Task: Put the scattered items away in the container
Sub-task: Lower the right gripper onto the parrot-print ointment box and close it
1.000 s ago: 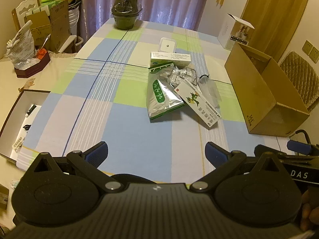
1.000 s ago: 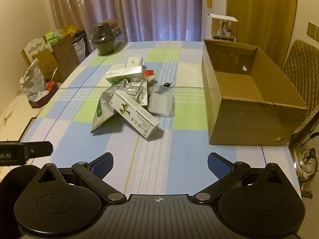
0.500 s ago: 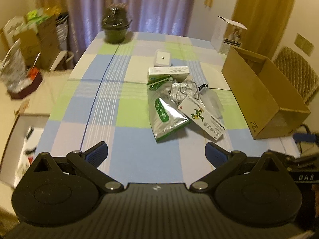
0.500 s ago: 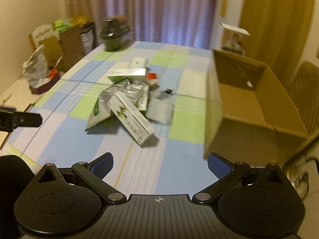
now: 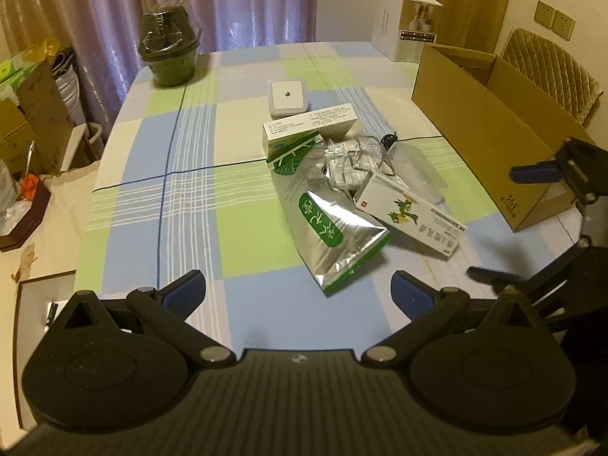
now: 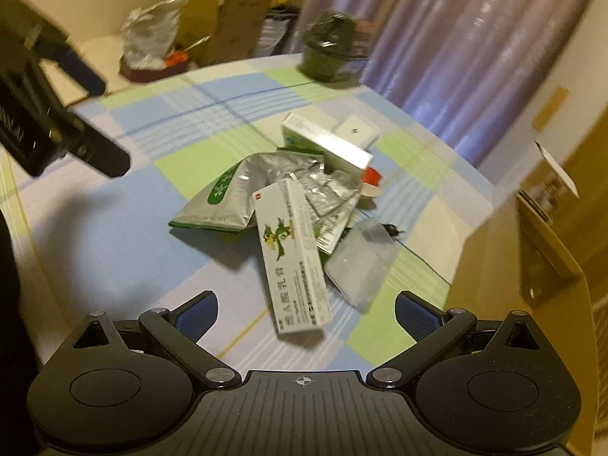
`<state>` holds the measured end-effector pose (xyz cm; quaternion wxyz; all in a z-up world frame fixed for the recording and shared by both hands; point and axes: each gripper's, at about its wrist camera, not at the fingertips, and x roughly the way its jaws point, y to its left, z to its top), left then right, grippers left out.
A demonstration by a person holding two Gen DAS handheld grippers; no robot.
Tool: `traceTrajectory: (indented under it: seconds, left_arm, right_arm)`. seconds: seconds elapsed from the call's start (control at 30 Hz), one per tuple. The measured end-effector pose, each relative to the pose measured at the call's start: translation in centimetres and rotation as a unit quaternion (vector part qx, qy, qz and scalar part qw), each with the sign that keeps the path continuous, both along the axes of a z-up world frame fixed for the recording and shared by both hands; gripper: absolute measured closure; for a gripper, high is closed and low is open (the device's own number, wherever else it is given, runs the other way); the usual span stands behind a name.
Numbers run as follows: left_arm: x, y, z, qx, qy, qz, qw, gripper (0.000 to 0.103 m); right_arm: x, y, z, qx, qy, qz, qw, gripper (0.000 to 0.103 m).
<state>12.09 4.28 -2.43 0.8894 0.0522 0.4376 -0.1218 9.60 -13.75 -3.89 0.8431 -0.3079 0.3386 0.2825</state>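
Observation:
A pile of items lies mid-table: a silver-green pouch point(image 5: 330, 224) point(image 6: 228, 197), a long white box with a green dragon point(image 5: 410, 216) point(image 6: 292, 258), a white-green box point(image 5: 309, 125) point(image 6: 326, 144), a white square device point(image 5: 287, 95) point(image 6: 357, 131), clear blister packs point(image 5: 349, 163) and a clear bag point(image 5: 414, 167) point(image 6: 361, 266). The open cardboard box point(image 5: 494, 121) point(image 6: 532, 266) stands to the pile's right. My left gripper point(image 5: 299, 294) is open, just short of the pouch. My right gripper point(image 6: 307, 313) is open, with the dragon box's near end between its fingertips' line, untouched.
A dark green pot wrapped in plastic point(image 5: 171, 49) point(image 6: 330, 57) stands at the table's far end. A white carton point(image 5: 406, 26) sits behind the cardboard box, a quilted chair point(image 5: 551, 72) beyond it. Boxes and bags crowd the floor at the left point(image 5: 30, 114).
Both grippers have moved in toward the pile. The right gripper swung left to face it, so the dragon box now lies just ahead. Both stay open.

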Motion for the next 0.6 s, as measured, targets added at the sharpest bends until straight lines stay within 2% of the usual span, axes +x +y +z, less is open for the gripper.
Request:
traceTrajectory:
  seconds: [0.07,0.1,0.17,0.53,0.6]
  left_arm:
    - [0.8,0.1,-0.7,-0.001,0.007,0.000,1.0000,0.001]
    - [1.0,0.1,-1.0,-0.002,0.008,0.001,1.0000,0.001]
    - [1.6,0.3,-1.4,-0.006,0.011,0.005,0.9999,0.001]
    - [4.1,-0.1,-3.1,-0.007,0.015,-0.011,0.9998,0.001]
    - [4.4,-0.3,-3.3,-0.005,0.017,-0.014,0.9997,0.001]
  right_arm:
    - [0.6,0.7,-1.2,-0.023,-0.006,0.015,1.000,0.000]
    - [0.9,1.0,-1.8,-0.034,-0.006,0.024,0.999,0.016]
    - [1.5,1.6,-3.0,-0.057,-0.004,0.039,0.998,0.026]
    - [3.1,3.6,-5.8,-0.109,-0.040,0.077,0.990,0.027]
    - [3.4,3.5,-5.7,-0.107,-0.040,0.065,0.991,0.056]
